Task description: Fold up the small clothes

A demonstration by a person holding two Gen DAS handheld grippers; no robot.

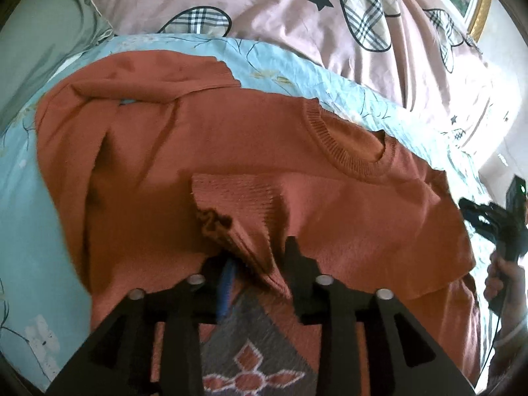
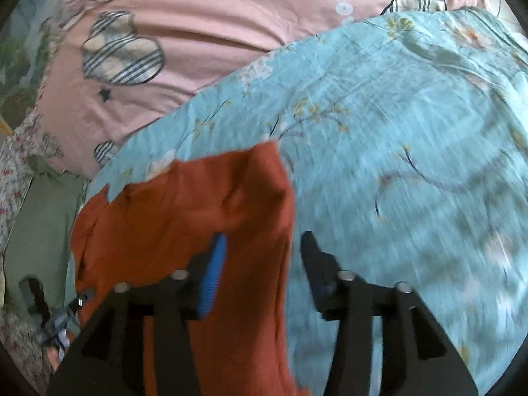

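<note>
- On the bed's blue floral sheet (image 1: 19,231) lies an orange sweater (image 1: 231,138).
- My left fingers (image 1: 257,264) pinch its ribbed sleeve cuff (image 1: 237,198).
- My right fingers (image 2: 264,250) gape apart, straddling the sweater's edge, gripping nothing.

You're over a bed with a light-blue floral sheet (image 2: 396,132), a pink quilt with plaid hearts (image 1: 280,0) behind (black stars too) and a gilt-framed picture (image 1: 478,3) far right.

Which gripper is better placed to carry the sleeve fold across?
Left. The left gripper has the sleeve cuff between its fingers over the orange sweater; the right gripper is open at the edge.
</note>
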